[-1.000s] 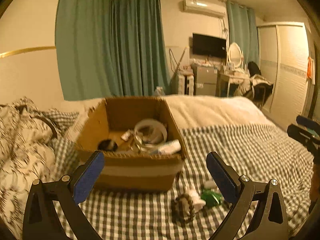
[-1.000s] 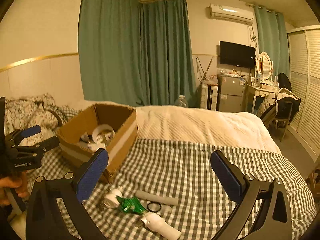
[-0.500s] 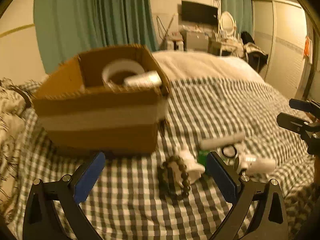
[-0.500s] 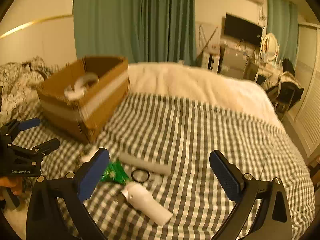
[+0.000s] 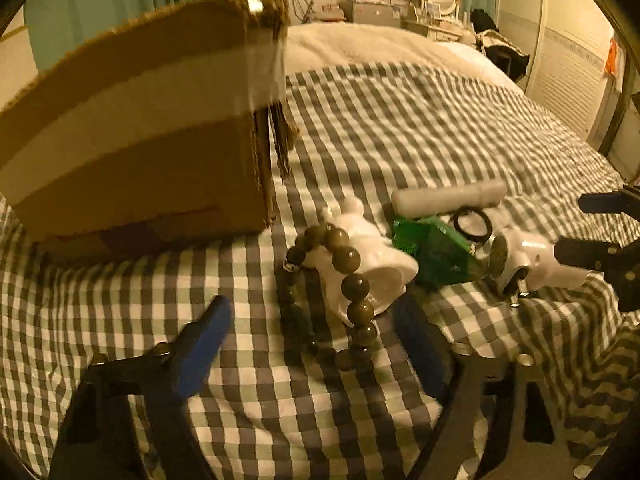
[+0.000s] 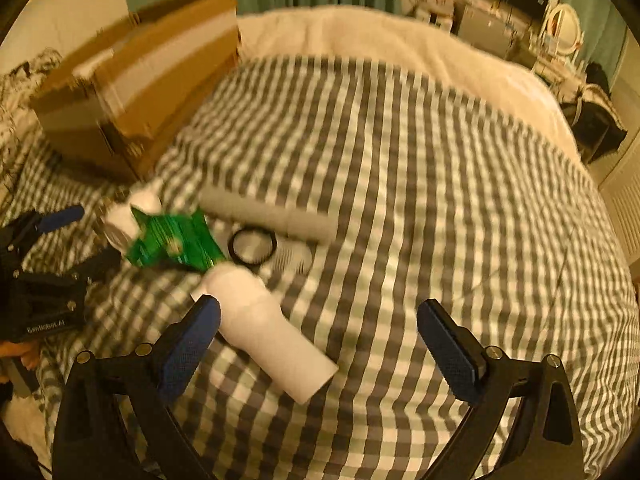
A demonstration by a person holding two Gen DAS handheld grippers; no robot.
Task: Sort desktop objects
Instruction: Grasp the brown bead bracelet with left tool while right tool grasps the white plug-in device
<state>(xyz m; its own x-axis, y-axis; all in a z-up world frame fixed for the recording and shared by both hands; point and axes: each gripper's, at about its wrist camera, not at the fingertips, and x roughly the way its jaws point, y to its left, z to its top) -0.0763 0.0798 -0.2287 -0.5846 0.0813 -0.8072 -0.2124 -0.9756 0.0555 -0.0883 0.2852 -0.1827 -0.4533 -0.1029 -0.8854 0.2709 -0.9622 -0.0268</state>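
A bead bracelet lies draped over a small white figurine on the checked bedspread. My left gripper is open, its jaws low on either side of the bracelet's near end. Beside them lie a green packet, a black ring, a white stick and a white handheld device. My right gripper is open over the device's body. The cardboard box stands to the left.
The checked bedspread stretches to the right, with a white blanket behind it. Patterned bedding lies left of the box. A wardrobe and a dressing table stand at the far side of the room.
Both grippers have dropped down and forward toward the pile of objects. The left one now straddles the bracelet, the right one the white device. The box's inside has gone out of view.
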